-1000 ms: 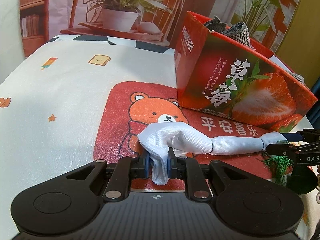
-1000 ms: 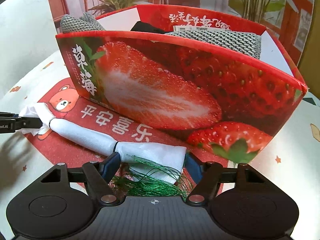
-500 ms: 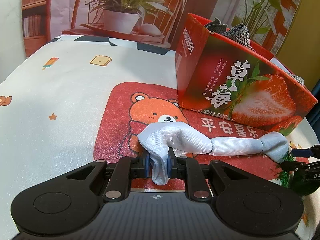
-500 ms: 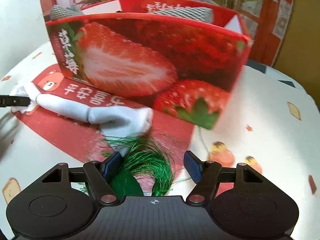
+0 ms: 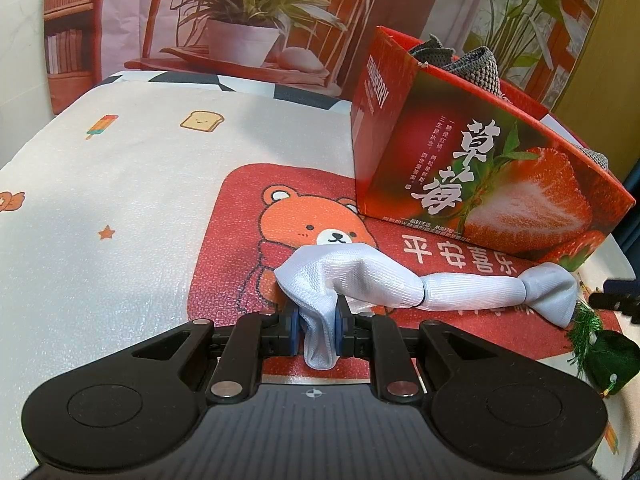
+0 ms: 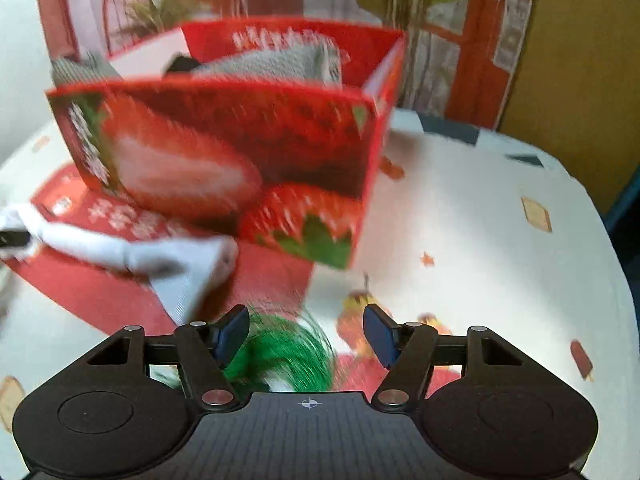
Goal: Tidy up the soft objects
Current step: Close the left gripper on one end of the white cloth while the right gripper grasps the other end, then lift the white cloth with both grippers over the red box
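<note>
A long white cloth (image 5: 400,284) lies twisted on the red bear mat (image 5: 224,240). My left gripper (image 5: 318,320) is shut on its near end. In the blurred right wrist view the cloth's (image 6: 160,256) other end lies free, left of my right gripper (image 6: 306,332). Its jaws are closing with the pads well apart and pressing on nothing. A green tasselled thing (image 6: 280,356) lies under them, beside the left finger; it also shows as a green tassel (image 5: 600,348) in the left view. The red strawberry box (image 5: 500,184) stands behind, with grey knitted pieces (image 6: 280,60) inside.
The box (image 6: 224,152) stands half on the mat, close behind the cloth. The cream printed tablecloth (image 5: 120,200) spreads out to the left, and to the right (image 6: 480,240) of the box. A printed backdrop with plants hangs behind the table.
My right gripper has let go of the cloth's far end and drawn back to the right, over the green tassel. The freed end rests on the mat. The left gripper has not moved.
</note>
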{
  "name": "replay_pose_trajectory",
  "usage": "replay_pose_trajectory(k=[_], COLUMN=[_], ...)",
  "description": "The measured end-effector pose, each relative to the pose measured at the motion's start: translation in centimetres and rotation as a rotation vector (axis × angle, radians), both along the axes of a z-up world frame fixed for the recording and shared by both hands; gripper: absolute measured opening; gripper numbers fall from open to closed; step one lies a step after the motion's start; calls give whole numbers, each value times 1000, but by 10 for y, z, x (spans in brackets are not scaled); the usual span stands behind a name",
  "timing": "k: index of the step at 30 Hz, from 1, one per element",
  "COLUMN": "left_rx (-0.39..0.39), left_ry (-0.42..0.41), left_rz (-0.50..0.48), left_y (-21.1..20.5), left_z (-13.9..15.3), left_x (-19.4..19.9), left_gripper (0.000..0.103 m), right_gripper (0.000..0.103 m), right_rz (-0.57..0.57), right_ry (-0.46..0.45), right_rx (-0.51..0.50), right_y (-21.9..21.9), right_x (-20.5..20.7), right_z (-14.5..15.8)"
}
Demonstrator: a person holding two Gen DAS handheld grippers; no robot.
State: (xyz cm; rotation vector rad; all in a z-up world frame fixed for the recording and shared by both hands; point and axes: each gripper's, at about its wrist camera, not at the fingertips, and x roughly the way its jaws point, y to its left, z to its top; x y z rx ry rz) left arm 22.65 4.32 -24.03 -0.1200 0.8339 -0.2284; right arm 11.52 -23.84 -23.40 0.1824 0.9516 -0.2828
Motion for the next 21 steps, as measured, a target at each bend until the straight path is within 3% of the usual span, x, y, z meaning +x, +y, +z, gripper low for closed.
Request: replay_pose_trajectory(k=[6, 11, 12, 15, 18, 21], left_rx=[5, 24, 25, 21, 6, -4], left_ry=[0, 3, 5, 17, 20, -4], left_rz=[0, -7, -8, -10, -18, -28], left_y=[-1, -3, -3, -3, -2, -4], left_z=[0, 1, 2, 4, 6, 15], left_x=[0, 1, 1, 3, -1, -8], left_gripper=[18, 17, 17, 15, 10, 9], right_gripper=[60, 60, 58, 35, 16, 12], right_rz=[67, 87, 77, 53, 86, 120], right_ry=[-85, -47, -39, -54, -81, -120], right_rx=[64, 116, 129, 199, 193, 179], right_y=[11, 22, 23, 22, 30, 33], right_x=[17, 42, 46, 50, 48, 41], right_z=[15, -1, -6, -13, -4, 12])
